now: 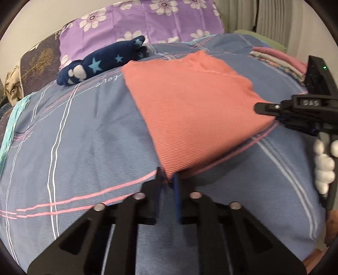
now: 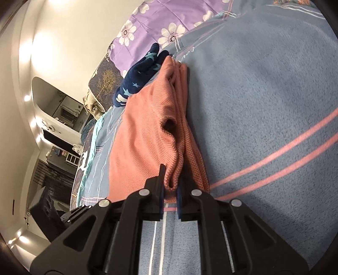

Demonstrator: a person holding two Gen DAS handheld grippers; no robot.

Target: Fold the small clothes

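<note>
Folded salmon-pink ribbed knit garment lies on blue plaid bedspread, w/ navy star-print plush toy just beyond it. Left gripper pinches garment's near corner; right gripper clamps its bunched edge.

- Bedspread: blue-grey, with pink and white stripes; it covers the whole bed.
- Pillow: purple, printed with white flowers; it lies at the far end of the bed.
- Second pillow: dark, with a gold tree print; it sits just beside the purple one.
- Soft toy: navy with light blue stars and white paw pads; it lies on the bedspread in front of the purple pillow.
- Beige cloth: bunched at the far left edge of the bed.
- Shelves: against the wall, small items blurred.
</note>
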